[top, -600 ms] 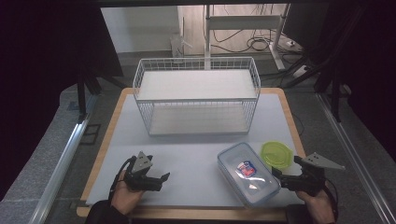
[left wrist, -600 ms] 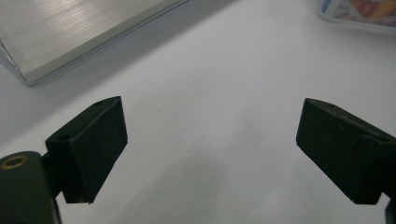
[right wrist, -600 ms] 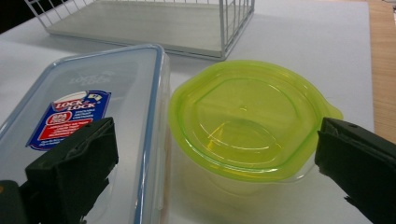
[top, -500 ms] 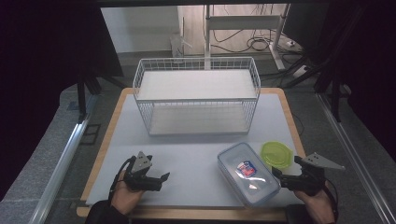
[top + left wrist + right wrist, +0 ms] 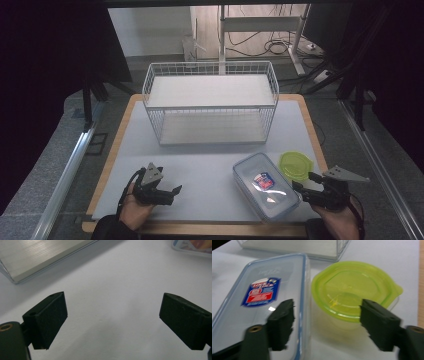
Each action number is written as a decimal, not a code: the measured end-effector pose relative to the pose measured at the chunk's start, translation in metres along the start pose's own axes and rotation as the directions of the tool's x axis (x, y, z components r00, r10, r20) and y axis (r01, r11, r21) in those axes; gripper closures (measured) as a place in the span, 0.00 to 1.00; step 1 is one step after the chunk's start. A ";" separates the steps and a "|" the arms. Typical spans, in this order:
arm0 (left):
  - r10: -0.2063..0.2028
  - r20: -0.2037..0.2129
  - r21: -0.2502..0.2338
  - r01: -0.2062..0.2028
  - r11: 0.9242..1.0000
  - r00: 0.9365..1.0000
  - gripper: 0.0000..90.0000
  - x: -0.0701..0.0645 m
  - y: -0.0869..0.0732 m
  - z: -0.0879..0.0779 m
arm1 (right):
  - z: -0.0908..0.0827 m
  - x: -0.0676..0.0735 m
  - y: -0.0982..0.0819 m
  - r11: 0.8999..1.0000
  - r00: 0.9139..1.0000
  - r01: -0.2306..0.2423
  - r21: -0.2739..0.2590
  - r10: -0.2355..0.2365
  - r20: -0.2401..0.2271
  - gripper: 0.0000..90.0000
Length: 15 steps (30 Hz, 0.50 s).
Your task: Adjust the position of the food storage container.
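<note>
from above, high view: we see the left gripper (image 5: 170, 192) at about 7 o'clock on the white table (image 5: 210, 165), jaws spread wide, nothing between them.
right side, same view: the right gripper (image 5: 305, 187) sits at 5 o'clock, just beside the clear box (image 5: 265, 186) and the green-lidded tub (image 5: 296, 164); the wire basket (image 5: 212, 102) stands at 12 o'clock, well apart.
change: against the pictures from half a second back we find nothing moved; both hands hold their places, so we judge the work not yet begun.
left gripper view: jaws stand wide over bare table, a corner of the clear box at 1 o'clock.
right gripper view: jaws wide and empty, the green-lidded tub (image 5: 352, 290) between them but farther off, the clear box (image 5: 262, 300) at 10 o'clock.
meaning: we judge the tub the likely first pick.
</note>
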State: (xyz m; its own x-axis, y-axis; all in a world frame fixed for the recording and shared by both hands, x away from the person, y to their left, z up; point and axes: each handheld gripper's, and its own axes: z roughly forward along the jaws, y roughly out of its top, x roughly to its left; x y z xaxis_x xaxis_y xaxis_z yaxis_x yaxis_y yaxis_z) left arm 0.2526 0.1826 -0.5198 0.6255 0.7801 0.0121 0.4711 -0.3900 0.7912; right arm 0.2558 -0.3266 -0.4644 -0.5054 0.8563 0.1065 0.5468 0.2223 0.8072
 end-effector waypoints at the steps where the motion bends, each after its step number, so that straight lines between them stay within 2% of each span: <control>1: 0.000 -0.002 0.001 0.000 1.000 1.000 0.09 0.000 0.000 0.000 | -0.001 0.001 0.000 1.000 1.000 0.005 0.008 -0.005 -0.009 0.39; 4: 0.001 -0.005 0.001 -0.001 1.000 1.000 0.09 0.000 0.000 0.000 | -0.007 0.005 0.000 1.000 0.999 0.026 0.016 -0.026 -0.020 0.58; 6: 0.002 -0.005 0.003 -0.002 1.000 1.000 0.09 0.000 0.000 0.000 | -0.013 0.006 0.000 0.999 0.999 0.028 0.015 -0.027 -0.040 0.77; 8: 0.009 -0.007 0.006 -0.009 1.000 1.000 0.09 -0.001 0.000 0.001 | -0.019 0.007 0.000 0.999 0.998 0.044 -0.001 -0.044 -0.054 0.90; 9: 0.009 -0.007 0.006 -0.009 1.000 1.000 0.09 -0.001 0.000 0.001 | -0.019 0.007 0.000 0.999 0.998 0.044 -0.001 -0.044 -0.054 0.90; 11: 0.014 -0.009 0.008 -0.014 1.000 1.000 0.09 -0.001 0.000 0.001 | -0.025 0.008 -0.004 0.998 0.996 0.056 0.002 -0.055 -0.072 1.00; 15: 0.024 -0.018 0.009 -0.024 1.000 1.000 0.09 -0.002 0.000 0.001 | -0.028 0.010 -0.009 0.998 0.996 0.052 0.019 -0.051 -0.077 1.00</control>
State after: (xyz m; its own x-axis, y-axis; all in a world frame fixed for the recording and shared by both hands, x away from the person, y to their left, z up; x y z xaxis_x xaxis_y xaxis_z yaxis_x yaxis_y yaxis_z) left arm 0.2523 0.1805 -0.5207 0.6250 0.7795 0.0423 0.4614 -0.4126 0.7854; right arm 0.2272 -0.3335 -0.4546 -0.5823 0.8055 0.1098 0.5323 0.2757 0.8004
